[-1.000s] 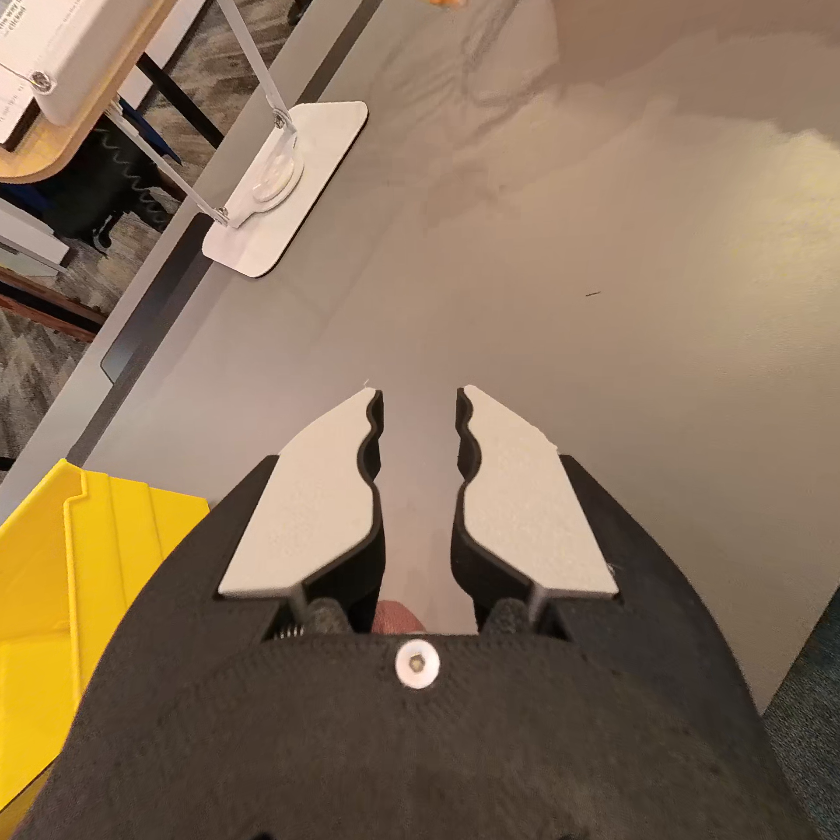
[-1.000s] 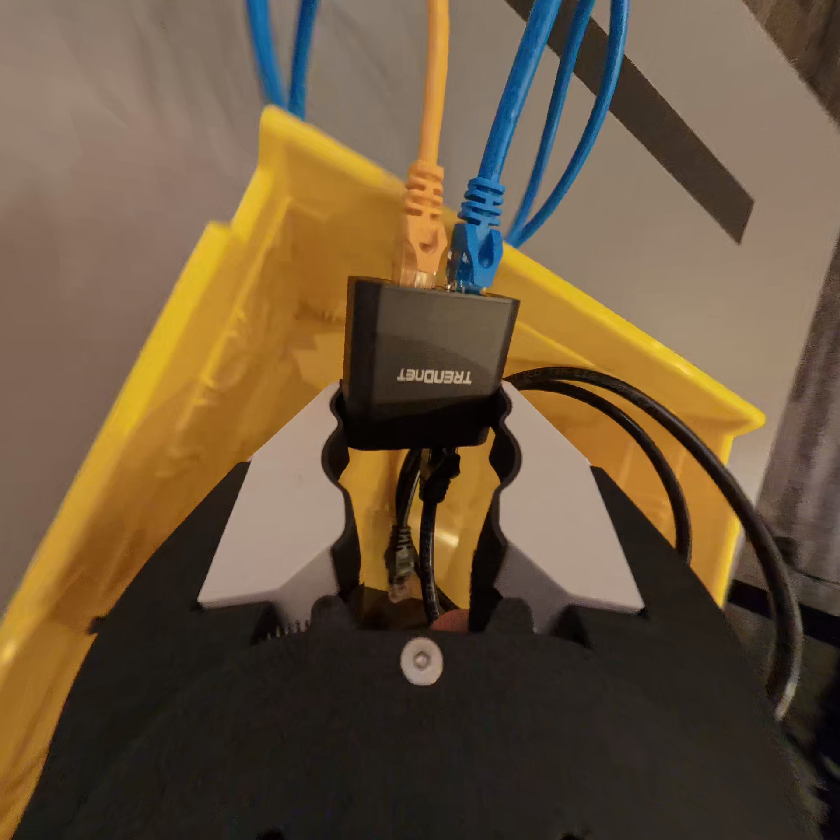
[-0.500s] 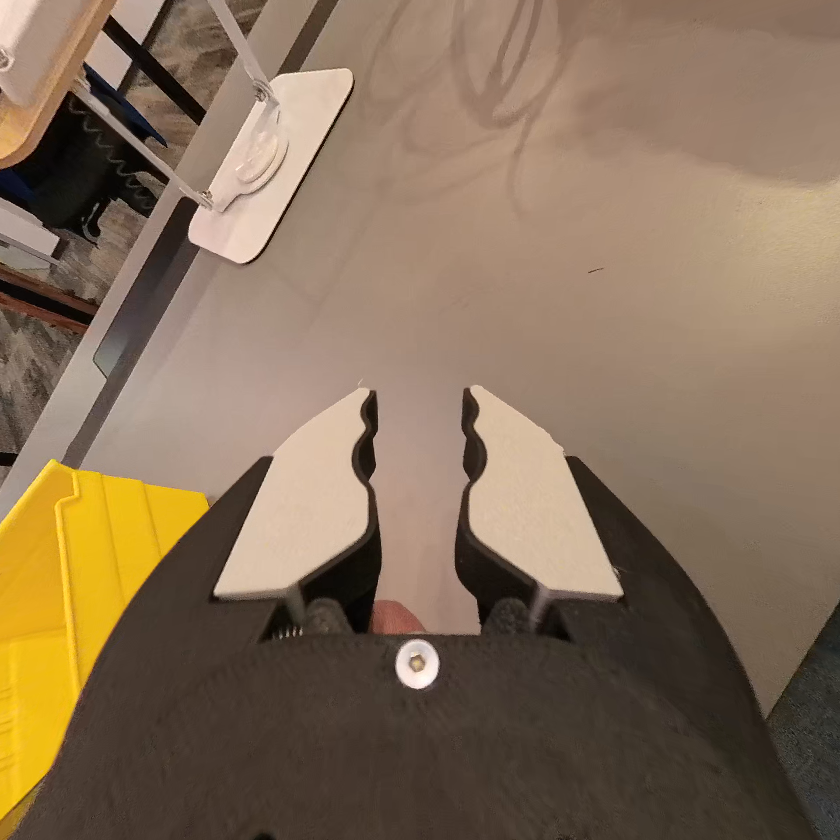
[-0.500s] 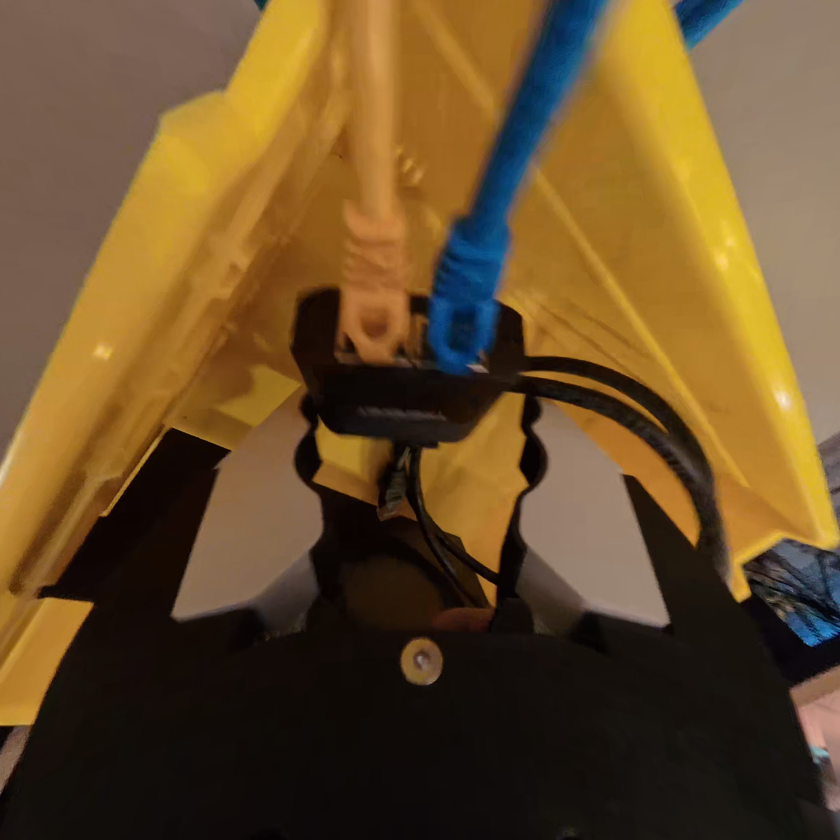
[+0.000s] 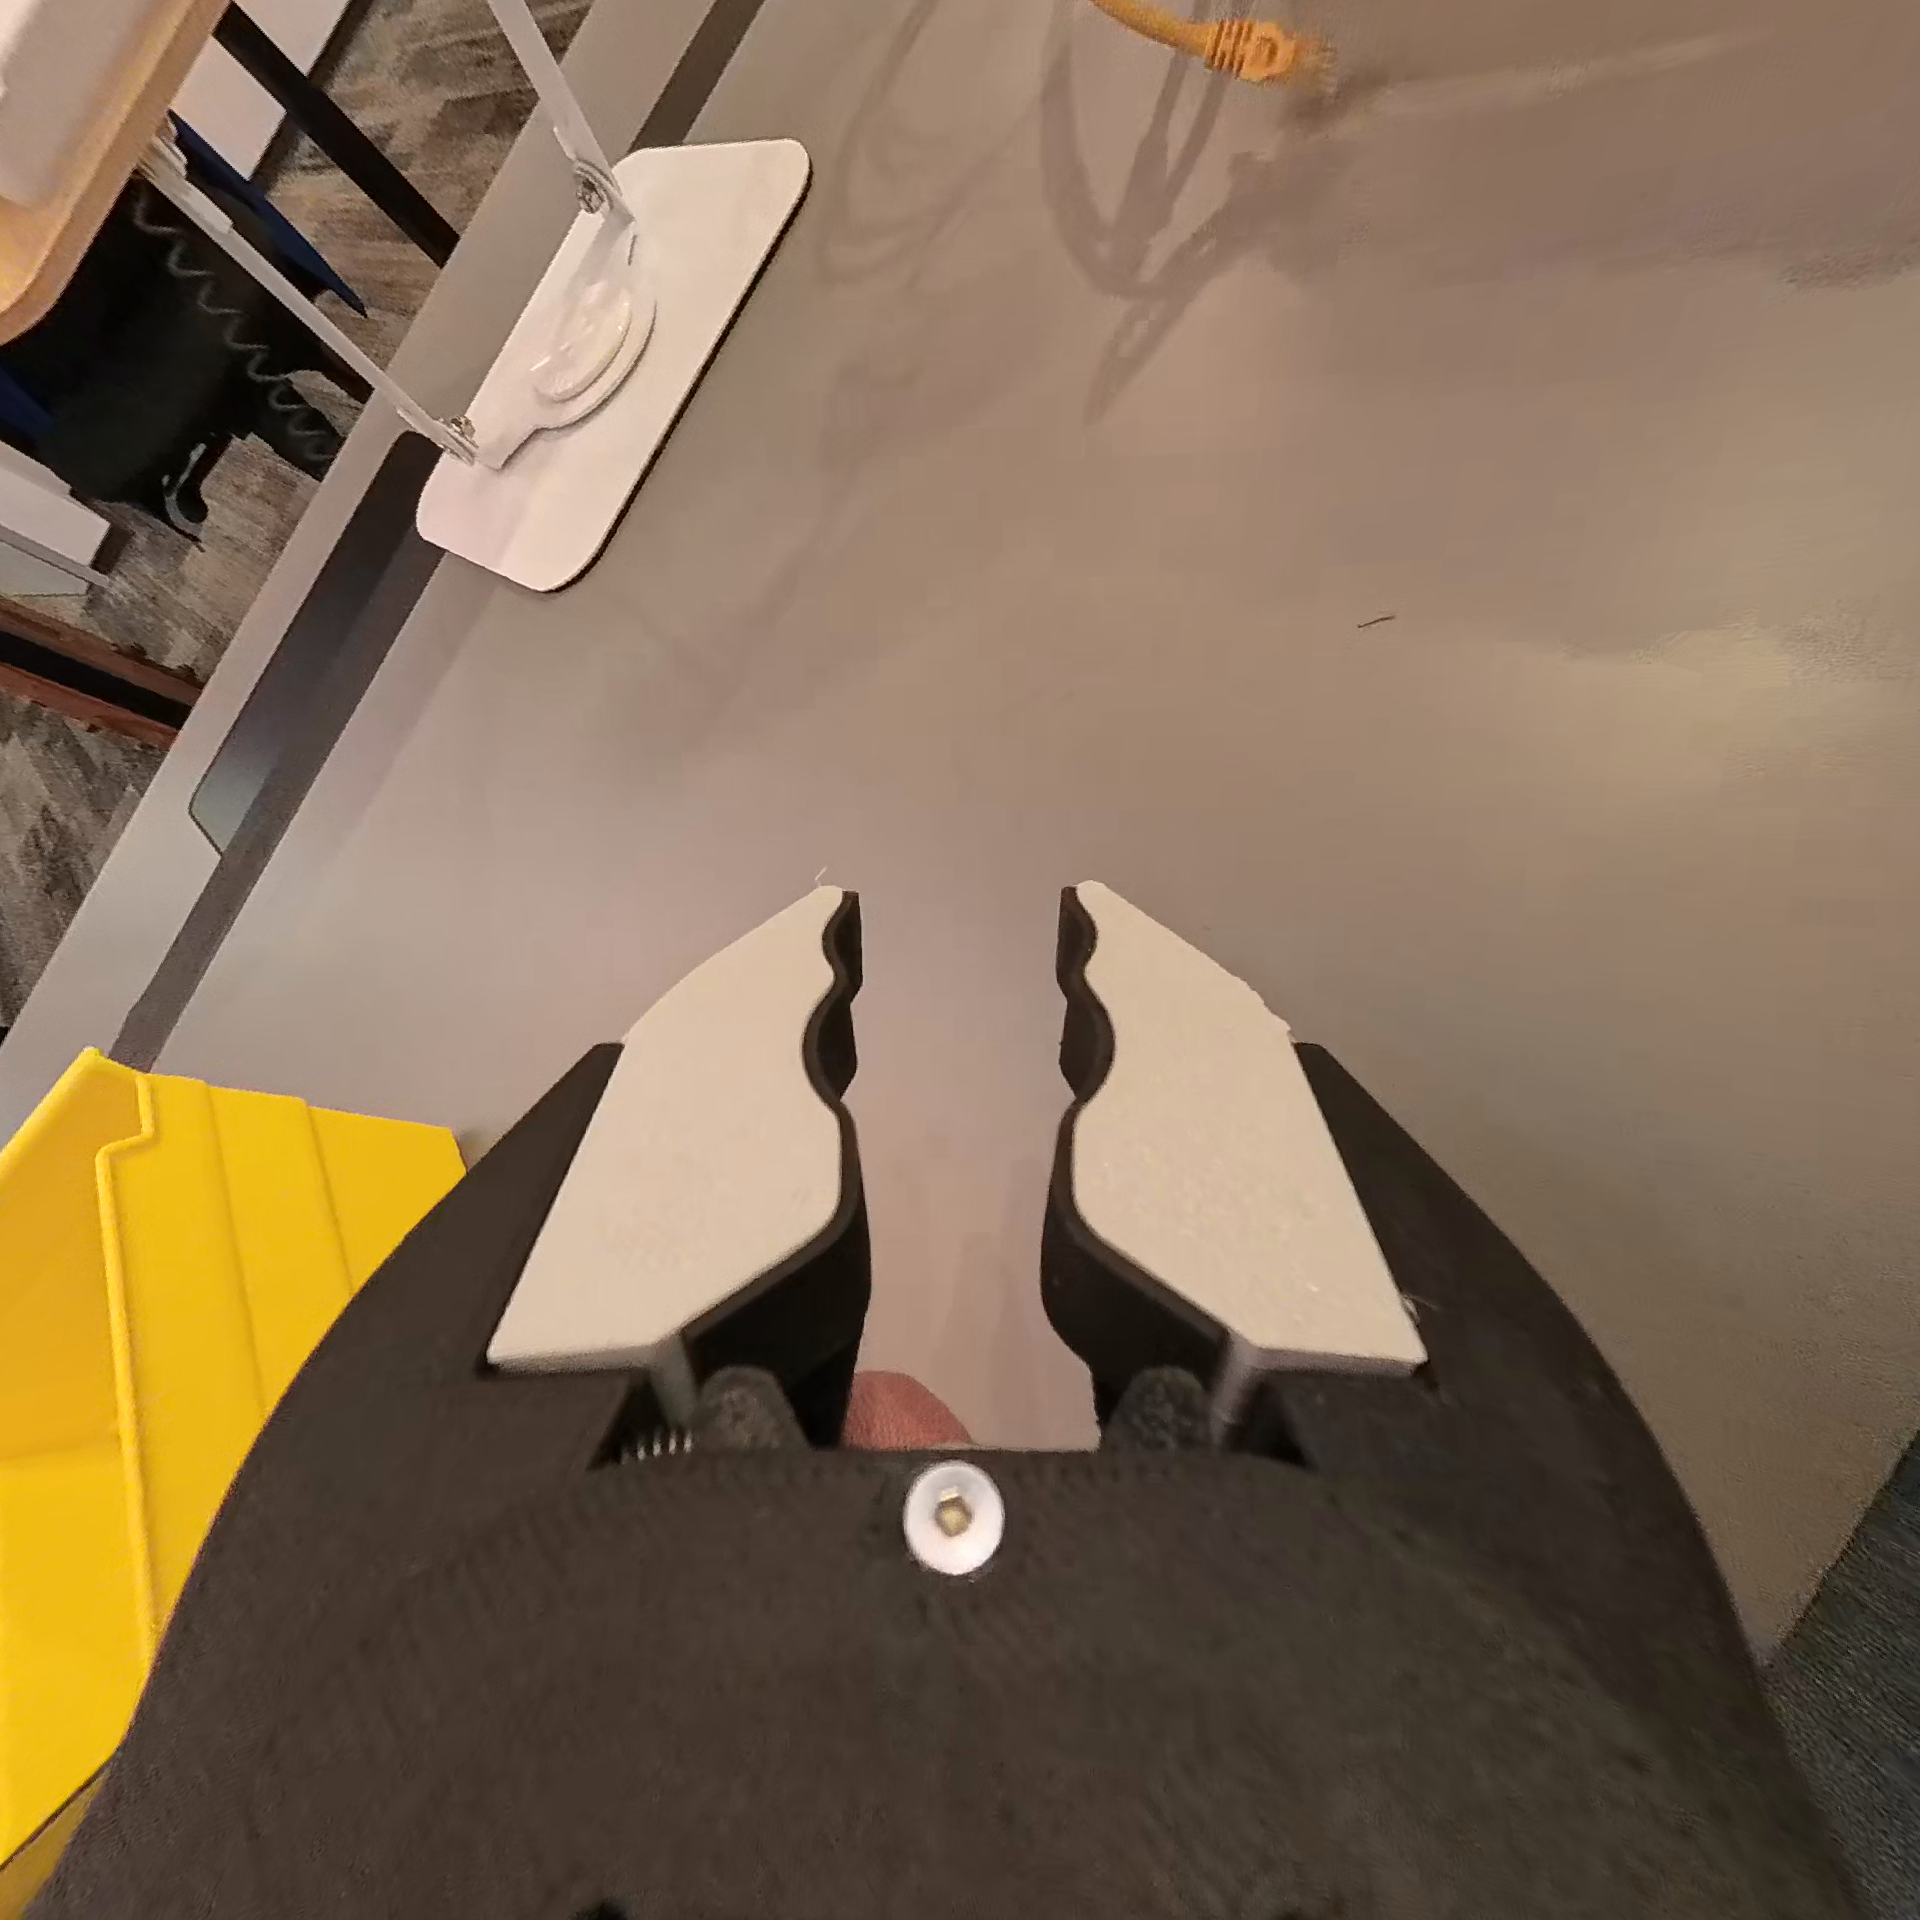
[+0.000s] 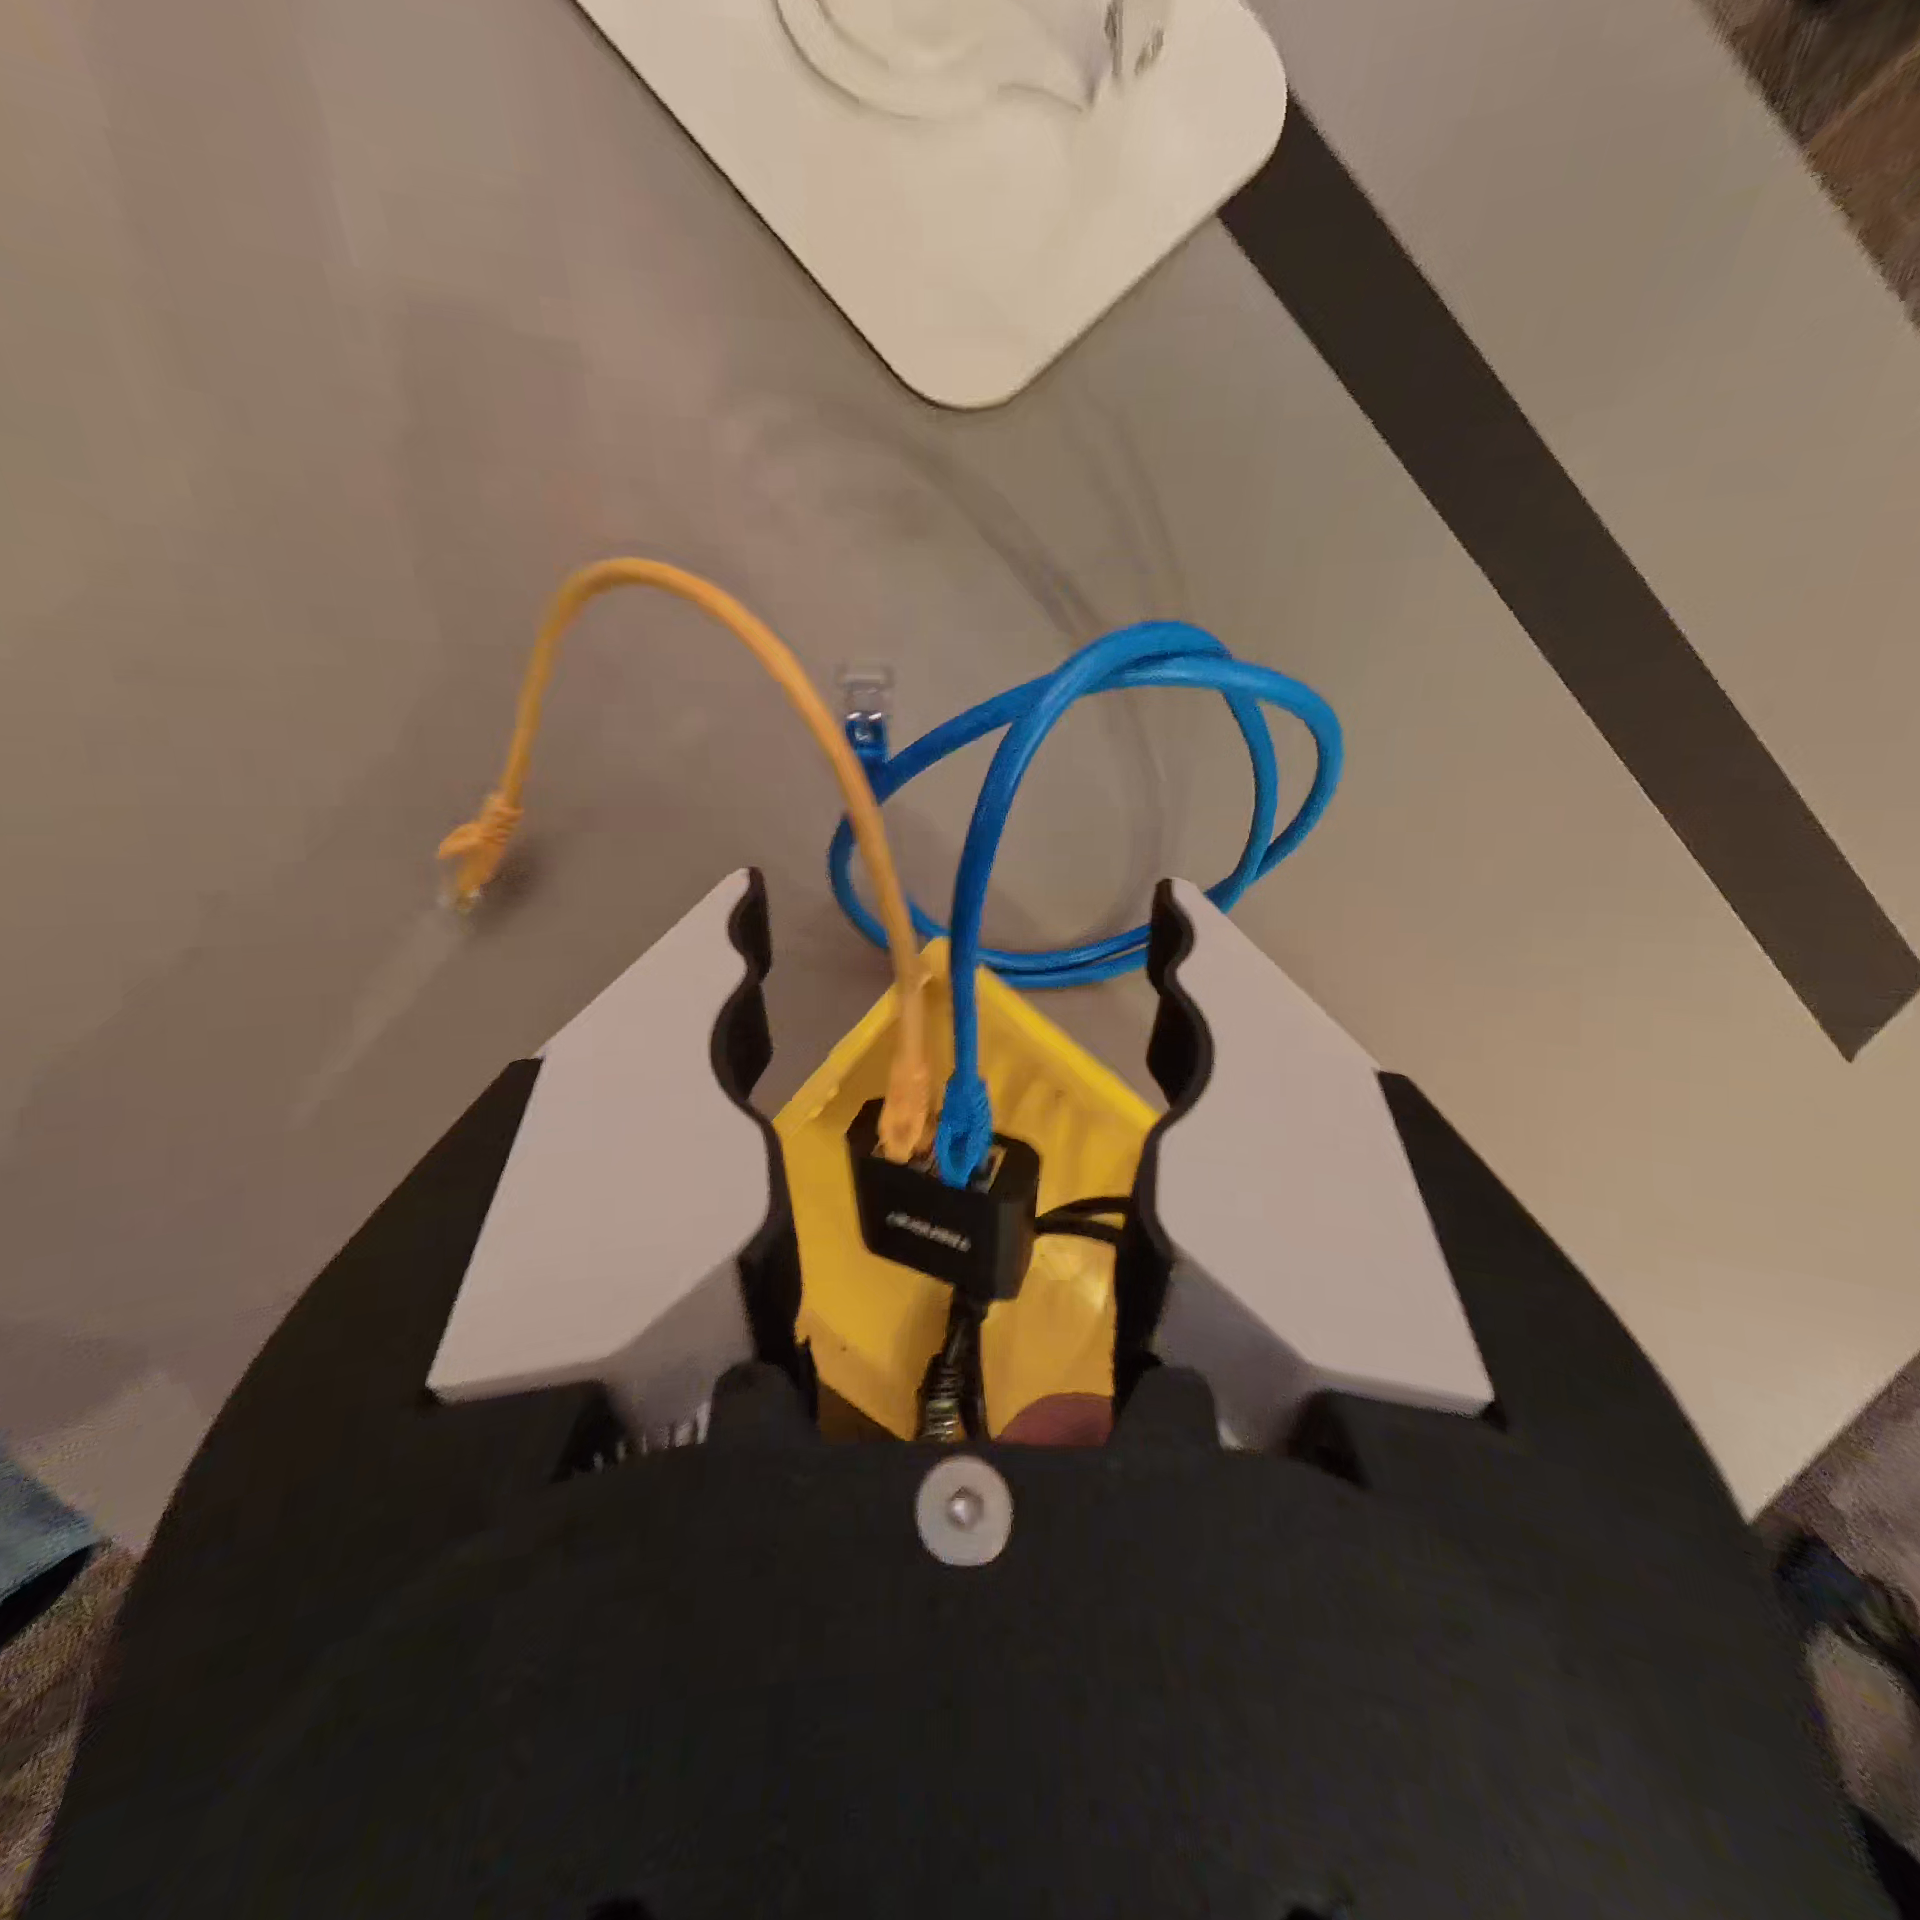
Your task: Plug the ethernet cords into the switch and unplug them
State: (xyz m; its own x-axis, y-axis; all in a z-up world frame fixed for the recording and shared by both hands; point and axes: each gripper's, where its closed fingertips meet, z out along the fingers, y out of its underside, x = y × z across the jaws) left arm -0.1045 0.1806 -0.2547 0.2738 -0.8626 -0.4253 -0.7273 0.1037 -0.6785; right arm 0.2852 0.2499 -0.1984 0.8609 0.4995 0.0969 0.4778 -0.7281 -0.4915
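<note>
In the right wrist view the black switch [image 6: 940, 1210] lies in the yellow bin [image 6: 1070, 1060]. An orange cord [image 6: 727, 613] and a blue cord [image 6: 1247, 686] are plugged into it. Both cords arch out over the bin rim onto the grey table; the orange cord's free plug [image 6: 473, 842] rests there. My right gripper [image 6: 956, 888] is open and empty, well above the switch. My left gripper [image 5: 956, 904] is open and empty above bare table. The orange plug [image 5: 1236, 47] shows at the top edge of the left wrist view.
A white stand base [image 5: 623, 343] sits near the table's far left edge, also in the right wrist view [image 6: 997, 156]. The yellow bin [image 5: 208, 1247] is left of my left gripper. A black power cable [image 6: 1081, 1210] runs from the switch. Carpet [image 5: 1870, 1558] lies beyond the table's right edge.
My right gripper let go of the switch, opened wider and pulled back up; the switch now lies in the bin. My left gripper barely moved; the orange plug came into its view.
</note>
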